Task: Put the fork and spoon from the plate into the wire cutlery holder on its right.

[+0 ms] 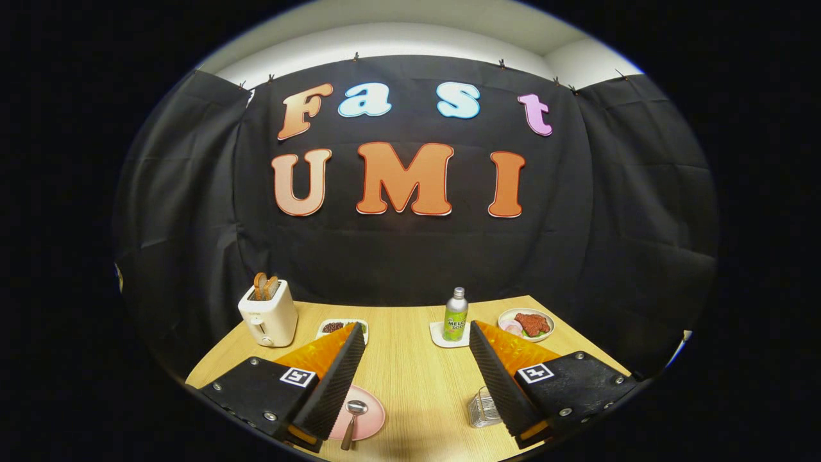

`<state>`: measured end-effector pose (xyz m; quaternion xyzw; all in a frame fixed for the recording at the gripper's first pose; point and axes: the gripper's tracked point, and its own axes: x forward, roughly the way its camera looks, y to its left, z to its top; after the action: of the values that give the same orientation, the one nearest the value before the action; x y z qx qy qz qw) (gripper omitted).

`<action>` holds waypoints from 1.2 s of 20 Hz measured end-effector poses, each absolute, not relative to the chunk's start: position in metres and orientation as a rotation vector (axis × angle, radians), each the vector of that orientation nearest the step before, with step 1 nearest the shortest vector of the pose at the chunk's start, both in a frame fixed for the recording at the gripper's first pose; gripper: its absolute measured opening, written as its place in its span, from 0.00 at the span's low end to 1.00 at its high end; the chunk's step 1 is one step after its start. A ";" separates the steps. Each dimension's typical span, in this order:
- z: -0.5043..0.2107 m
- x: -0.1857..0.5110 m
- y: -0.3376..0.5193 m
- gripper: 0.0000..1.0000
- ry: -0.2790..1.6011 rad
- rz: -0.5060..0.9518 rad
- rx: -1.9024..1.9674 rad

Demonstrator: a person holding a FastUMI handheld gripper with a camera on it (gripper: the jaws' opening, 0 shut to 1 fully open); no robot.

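the gripper (417, 378) hangs with fingers wide apart, empty. the spoon (352, 420) on the pink plate (372, 423) looks light, stiff and slippery; pinch mid-handle. the fork is perhaps hidden behind the left finger.

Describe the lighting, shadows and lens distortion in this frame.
Gripper view: even overhead light, no glare on the table; a soft shadow darkens the wood between the open gripper fingers; fisheye bends the table's far edge into a curve; the spoon on the pink plate and the wire cutlery holder stay sharp.
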<state>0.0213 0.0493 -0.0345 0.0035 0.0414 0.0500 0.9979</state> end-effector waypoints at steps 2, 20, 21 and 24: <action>-0.041 0.021 0.054 0.98 0.095 0.106 0.005; -0.160 0.014 0.132 0.99 0.288 0.194 -0.049; -0.173 0.013 0.137 0.99 0.307 0.203 -0.054; -0.209 0.009 0.148 0.99 0.378 0.227 -0.092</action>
<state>0.0089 0.1476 -0.2091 -0.0459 0.1876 0.1128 0.9747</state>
